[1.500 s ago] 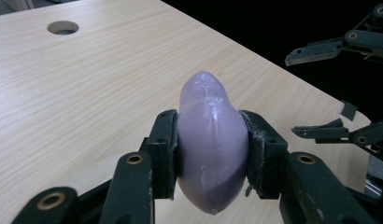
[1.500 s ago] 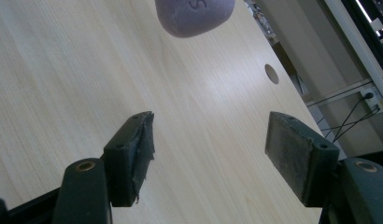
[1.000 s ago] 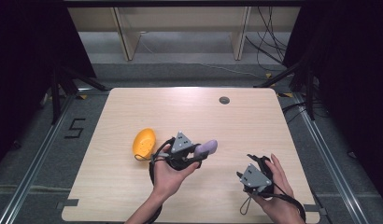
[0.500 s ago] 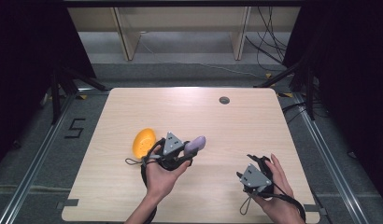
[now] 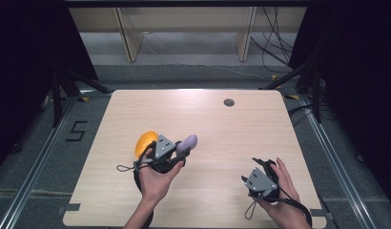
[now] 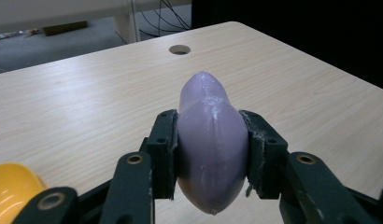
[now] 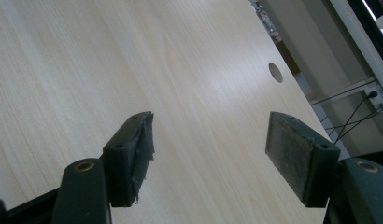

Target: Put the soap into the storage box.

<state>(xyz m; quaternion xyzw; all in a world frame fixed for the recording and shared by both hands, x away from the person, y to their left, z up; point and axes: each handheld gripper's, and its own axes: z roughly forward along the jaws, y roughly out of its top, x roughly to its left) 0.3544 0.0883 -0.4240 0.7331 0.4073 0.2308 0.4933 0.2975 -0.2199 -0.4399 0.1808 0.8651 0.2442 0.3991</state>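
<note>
Clamping the purple eggplant (image 6: 212,149) across its widest bulge, our left gripper (image 5: 179,151) carries it above the table (image 5: 241,129), just beside the yellow bowl (image 5: 145,142). We judge the smooth, rounded skin could squirt from the pads (image 6: 164,154) if tilted, or knock the bowl. Our right gripper (image 7: 208,158) rests with jaws apart, empty.

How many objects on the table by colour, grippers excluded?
Purple: 1, the purple object, clamped between the jaws of the left gripper
Orange: 1, the orange object, lying on the table beside that gripper
Total: 2
</note>
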